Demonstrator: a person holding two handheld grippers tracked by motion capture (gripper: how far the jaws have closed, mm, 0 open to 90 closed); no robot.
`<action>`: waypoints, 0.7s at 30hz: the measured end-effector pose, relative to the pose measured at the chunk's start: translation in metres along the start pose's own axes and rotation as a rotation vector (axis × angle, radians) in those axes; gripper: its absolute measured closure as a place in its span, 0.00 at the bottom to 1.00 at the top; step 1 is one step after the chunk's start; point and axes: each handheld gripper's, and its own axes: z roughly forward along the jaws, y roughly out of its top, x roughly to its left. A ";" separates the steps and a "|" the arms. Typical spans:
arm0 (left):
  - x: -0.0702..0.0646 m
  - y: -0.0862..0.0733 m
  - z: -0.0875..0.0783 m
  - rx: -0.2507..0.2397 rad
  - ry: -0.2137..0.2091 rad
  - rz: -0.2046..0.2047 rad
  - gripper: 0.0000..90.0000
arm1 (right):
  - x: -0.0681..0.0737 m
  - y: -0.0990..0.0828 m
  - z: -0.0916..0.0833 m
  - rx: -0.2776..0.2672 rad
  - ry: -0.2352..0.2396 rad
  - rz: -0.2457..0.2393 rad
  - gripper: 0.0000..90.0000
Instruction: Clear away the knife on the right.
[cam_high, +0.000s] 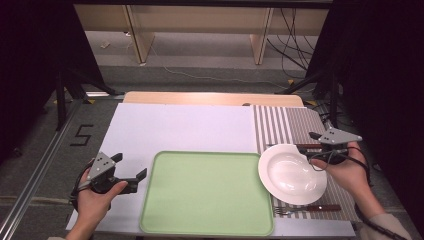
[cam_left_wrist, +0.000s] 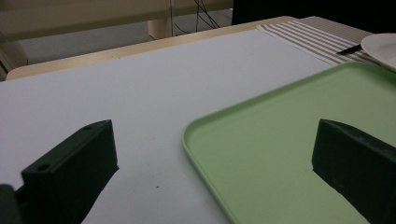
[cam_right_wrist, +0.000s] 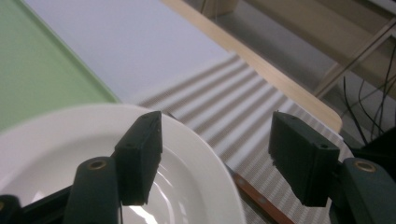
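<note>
Right gripper (cam_right_wrist: 212, 154), jaws apart and straddling the rim of the white plate (cam_high: 290, 175) on the striped mat (cam_high: 295, 125) without pinching yet, should seat deeper before closing; left gripper (cam_high: 131, 176) waits open beside the green tray (cam_high: 207, 192).

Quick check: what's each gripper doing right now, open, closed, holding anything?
Left gripper: open, holding nothing, beside the green tray.
Right gripper: open astride the white plate's rim, not clamped.

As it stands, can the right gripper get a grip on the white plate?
Probably yes: the right gripper has its open jaws straddling the plate rim, one jaw over the bowl, one outside, nothing between them but the rim.
</note>
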 end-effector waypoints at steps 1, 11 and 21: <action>0.000 0.000 0.000 0.000 0.000 0.000 0.00 | 0.000 0.000 0.000 0.000 0.000 0.000 0.41; 0.000 0.000 0.001 -0.003 -0.002 0.000 0.00 | -0.049 -0.013 0.038 0.348 -0.002 -0.247 0.48; 0.000 -0.001 0.001 -0.002 -0.006 -0.011 0.00 | -0.060 -0.025 0.074 0.549 0.082 -0.373 0.56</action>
